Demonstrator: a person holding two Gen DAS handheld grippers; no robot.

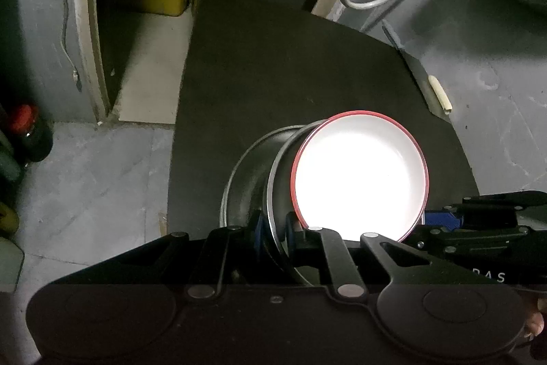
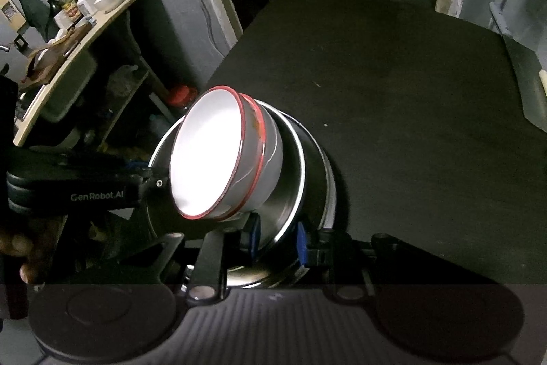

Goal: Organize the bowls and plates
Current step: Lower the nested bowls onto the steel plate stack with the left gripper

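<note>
The side of the left gripper [image 2: 155, 182], seen from the right wrist at nine o'clock, reads "GenRobot.AI" in pale letters; from the left wrist, the right gripper [image 1: 441, 221] at four o'clock shows only the letters "D A S".

Two white bowls [image 2: 218, 156] with red rims are nested, the inner one [image 1: 359, 173] glaring bright, and they sit tilted inside a steel plate [image 2: 297, 180] whose polished rim catches the light. A second steel plate [image 1: 246, 173] lies under the first. The stack hangs over a black table [image 1: 290, 64], toward its six o'clock edge in both views.

The left gripper [image 1: 275, 228] is clenched on the rim of the steel plate, blue pads either side of the thin metal edge. The right gripper [image 2: 277, 236] is likewise clamped on the plates' rim at six o'clock of its view, one blue pad inside, one outside. Fingers [image 2: 20, 248] of a hand show at eight o'clock.
</note>
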